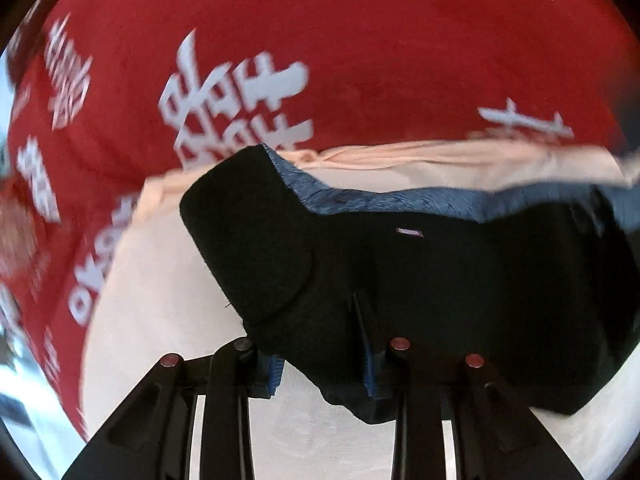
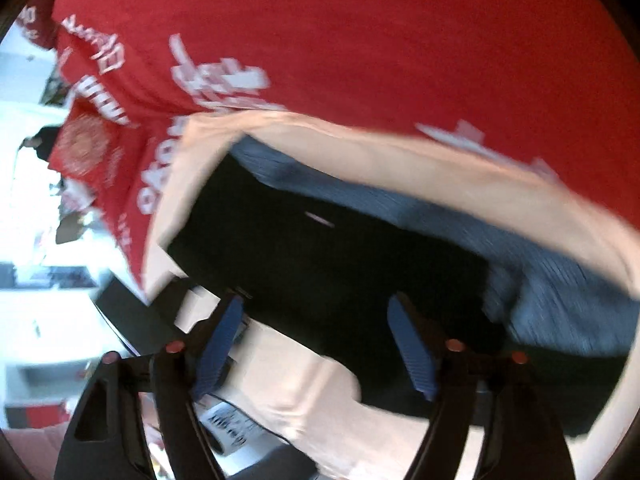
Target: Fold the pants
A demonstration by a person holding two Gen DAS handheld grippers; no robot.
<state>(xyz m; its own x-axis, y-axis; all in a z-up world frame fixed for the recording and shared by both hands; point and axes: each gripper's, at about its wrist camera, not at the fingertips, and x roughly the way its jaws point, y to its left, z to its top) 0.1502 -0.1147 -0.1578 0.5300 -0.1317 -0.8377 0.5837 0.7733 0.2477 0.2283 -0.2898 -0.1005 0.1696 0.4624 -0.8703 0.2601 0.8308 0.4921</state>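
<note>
**Two grippers at the black pants on the cream sheet**

The black pants (image 1: 400,280) are lying on a cream sheet (image 1: 168,320), near its far edge, where a red cloth with white lettering (image 1: 320,40) is hanging behind. A fold is showing the blue fleecy inside of the pants.

The left gripper (image 1: 324,376) is standing with its blue pads a little apart, and the near hem of the pants is lying between them; whether the pads are pressing the cloth cannot be told.

The right gripper (image 2: 316,352) is spreading its jaws wide, holding nothing. Its blue pads (image 2: 412,352) are hanging just over the near edge of the pants.
</note>
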